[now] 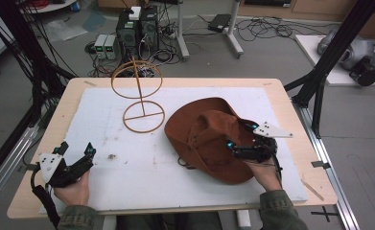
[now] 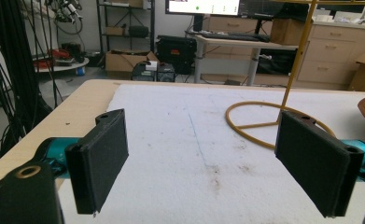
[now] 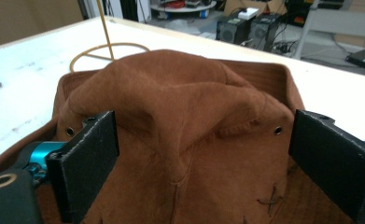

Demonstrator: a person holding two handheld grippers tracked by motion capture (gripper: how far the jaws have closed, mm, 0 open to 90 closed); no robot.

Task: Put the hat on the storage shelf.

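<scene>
Hat: a brown suede hat (image 1: 209,136) lies on the white mat (image 1: 127,177) covering the worktop (image 1: 65,103), right of centre, crown up (creased along the top).
Hat stand: a yellow wire stand (image 1: 138,96) sits upright on the mat just beside the hat's left brim, ring base flat, second ring raised on a stem.
Right hand-held gripper: the right hand-held gripper (image 1: 239,137) is over the hat's near-right side. In the right gripper view its jaws are spread wide, one to each side of the crown (image 3: 180,107), with nothing clamped between them; whether the pads touch the suede cannot be told.
Left hand-held gripper: the left hand-held gripper (image 1: 76,149) is at the near-left corner of the worktop, well apart from the hat. Jaws wide apart, holding nothing; bare mat lies between them in the left gripper view.
Mat condition: small dark stains (image 1: 111,156) near the centre.
</scene>
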